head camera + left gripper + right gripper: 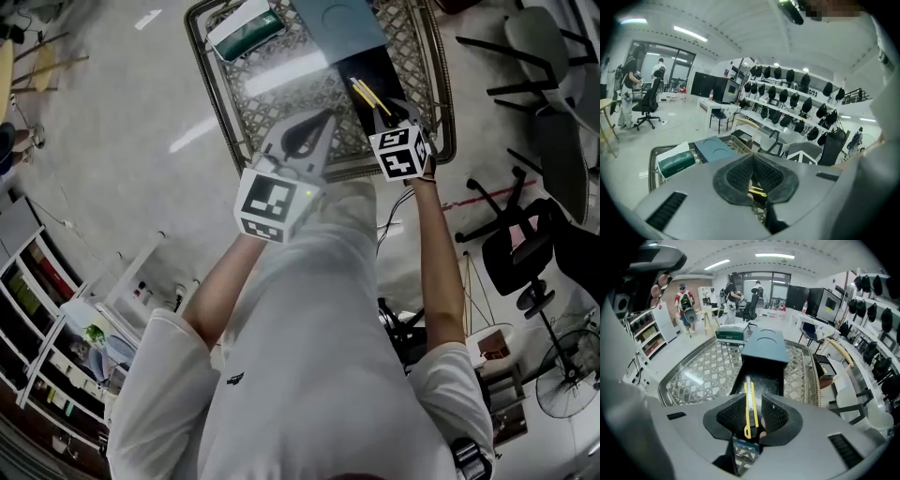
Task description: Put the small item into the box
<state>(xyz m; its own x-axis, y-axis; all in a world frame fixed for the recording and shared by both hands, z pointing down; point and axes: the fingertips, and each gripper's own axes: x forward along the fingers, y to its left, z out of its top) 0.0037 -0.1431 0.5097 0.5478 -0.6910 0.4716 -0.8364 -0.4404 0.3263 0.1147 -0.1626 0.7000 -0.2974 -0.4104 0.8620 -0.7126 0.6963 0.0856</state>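
Cutter (749, 404) sits pinched between fingers (776, 417) of right gripper (751, 409).

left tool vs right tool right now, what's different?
Left tool is shut on nothing; right tool is shut on the yellow utility knife. Right tool hangs over the open black box; left tool is beside it, over the glass table. Both carry marker cubes.
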